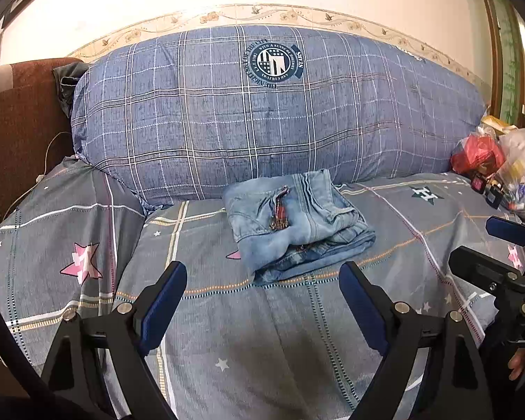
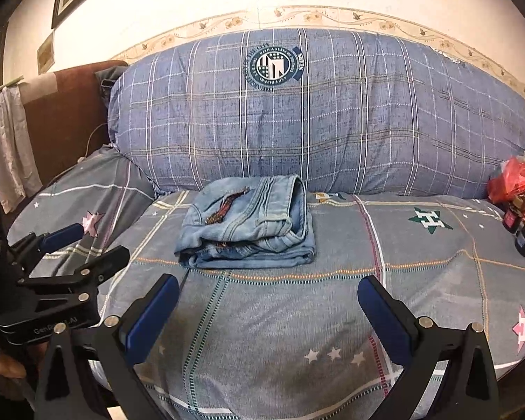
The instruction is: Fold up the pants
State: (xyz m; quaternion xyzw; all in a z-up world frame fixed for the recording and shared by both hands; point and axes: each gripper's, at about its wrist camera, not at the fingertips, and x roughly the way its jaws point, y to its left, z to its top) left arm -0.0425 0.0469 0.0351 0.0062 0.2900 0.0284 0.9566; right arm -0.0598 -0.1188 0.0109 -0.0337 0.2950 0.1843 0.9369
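1 pair of jeans lies folded into a thick packet on the bed, just in front of 1 big plaid pillow; a 2nd, starred pillow sits at left, and bags crowd the right edge. The packet's long axis runs roughly across the bed, with the layered fold edges facing the cameras. 2 grippers show: the left gripper and the right gripper both hang wide open, holding nothing, near the jeans but apart from them.
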